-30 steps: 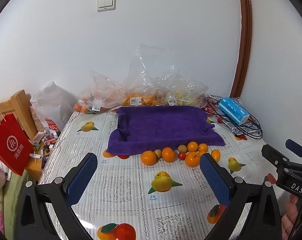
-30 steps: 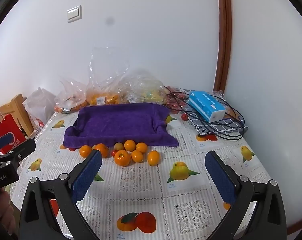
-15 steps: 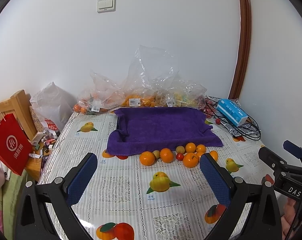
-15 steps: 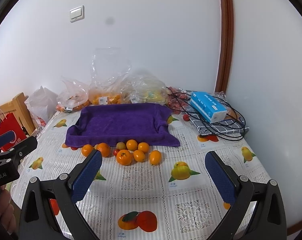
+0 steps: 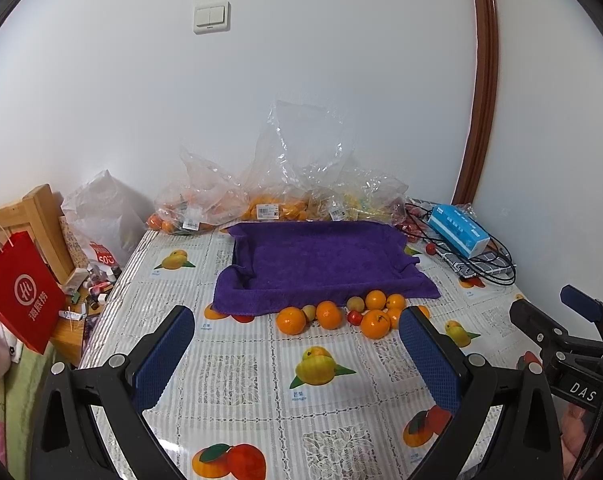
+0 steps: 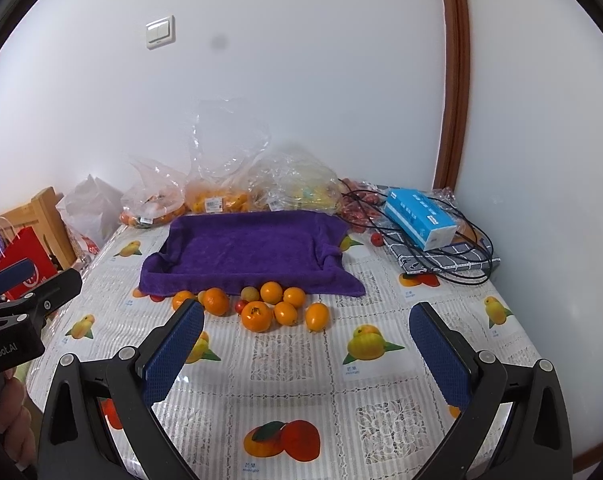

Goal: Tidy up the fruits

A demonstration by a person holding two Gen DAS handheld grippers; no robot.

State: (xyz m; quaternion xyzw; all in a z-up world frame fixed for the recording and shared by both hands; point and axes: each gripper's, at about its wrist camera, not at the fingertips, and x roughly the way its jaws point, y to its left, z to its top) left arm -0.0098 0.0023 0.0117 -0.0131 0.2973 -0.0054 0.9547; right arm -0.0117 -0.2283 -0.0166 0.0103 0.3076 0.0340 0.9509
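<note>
A purple towel tray [image 6: 249, 252] lies at the far middle of the table [image 6: 381, 400], a row of loose fruit [image 6: 257, 306] running left to right just before it, ahead of both empty, wide-spread grippers, the right gripper [image 6: 305, 354] seemingly nearer than the left gripper [image 5: 295, 356].

Both wrist cameras are looking forward from the near edge of the tabletop [image 5: 237, 384], slightly downward, toward the back wall. Left view is sitting left of the right view, each catching the other gripper at its frame edge. Both are sharing the purple towel [image 5: 321, 260], the fruit row [image 6: 261, 308] before it, and the bags [image 6: 221, 196] behind, at mid-distance.
</note>
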